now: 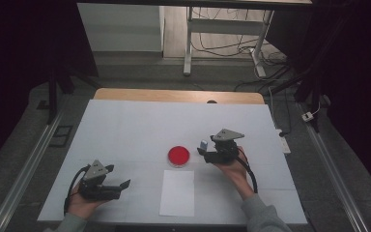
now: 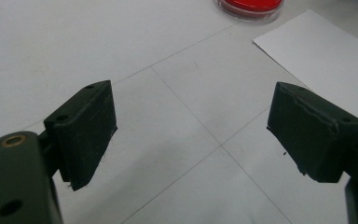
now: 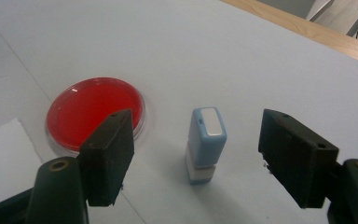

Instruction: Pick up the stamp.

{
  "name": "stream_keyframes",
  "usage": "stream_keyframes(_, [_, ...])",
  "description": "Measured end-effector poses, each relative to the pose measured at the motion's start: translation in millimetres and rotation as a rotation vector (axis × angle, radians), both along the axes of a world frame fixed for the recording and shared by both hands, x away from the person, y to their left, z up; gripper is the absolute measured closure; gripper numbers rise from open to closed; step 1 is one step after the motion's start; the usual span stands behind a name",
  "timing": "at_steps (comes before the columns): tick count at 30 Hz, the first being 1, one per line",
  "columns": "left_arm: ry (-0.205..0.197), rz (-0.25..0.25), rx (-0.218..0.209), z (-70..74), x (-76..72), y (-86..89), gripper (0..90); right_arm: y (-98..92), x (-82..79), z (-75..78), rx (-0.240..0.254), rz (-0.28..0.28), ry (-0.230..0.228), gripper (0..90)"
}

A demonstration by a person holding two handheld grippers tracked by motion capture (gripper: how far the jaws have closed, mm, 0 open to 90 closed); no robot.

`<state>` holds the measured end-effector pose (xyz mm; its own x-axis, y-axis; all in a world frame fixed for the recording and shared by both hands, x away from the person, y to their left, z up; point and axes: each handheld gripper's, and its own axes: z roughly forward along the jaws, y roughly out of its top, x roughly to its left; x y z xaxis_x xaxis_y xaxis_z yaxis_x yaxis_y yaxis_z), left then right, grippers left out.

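Stamp, small, blue-and-white, plastic (image 3: 206, 143), stands upright, flanked by the parted, empty right gripper (image 3: 196, 156); closing is judged next. Left gripper (image 2: 192, 135) is held parted, empty.

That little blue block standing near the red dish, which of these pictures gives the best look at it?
The right gripper view: the blue block stands upright, close up, between the open jaws of the right gripper, so its pale top and white base are clear. The high view shows it as a tiny speck right of the red dish.
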<state>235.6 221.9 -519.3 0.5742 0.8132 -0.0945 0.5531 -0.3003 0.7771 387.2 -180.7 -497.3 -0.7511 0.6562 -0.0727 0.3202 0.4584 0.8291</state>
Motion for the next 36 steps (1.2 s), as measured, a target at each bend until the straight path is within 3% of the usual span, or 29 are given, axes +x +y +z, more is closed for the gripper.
stream_keyframes(8, [0.001,-0.002,0.001,-0.3,0.0,0.3,16.0,4.1,4.5,-4.4,-0.015,-0.005,-0.012,33.3])
stream_keyframes(31, [0.004,0.002,0.002,-1.1,0.2,0.6,16.0,6.5,11.3,-11.9,-0.060,0.005,-0.030,71.7])
stream_keyframes(36, [0.003,0.001,0.001,-1.0,0.2,0.8,16.0,6.6,10.6,-11.2,-0.058,0.016,-0.025,74.4])
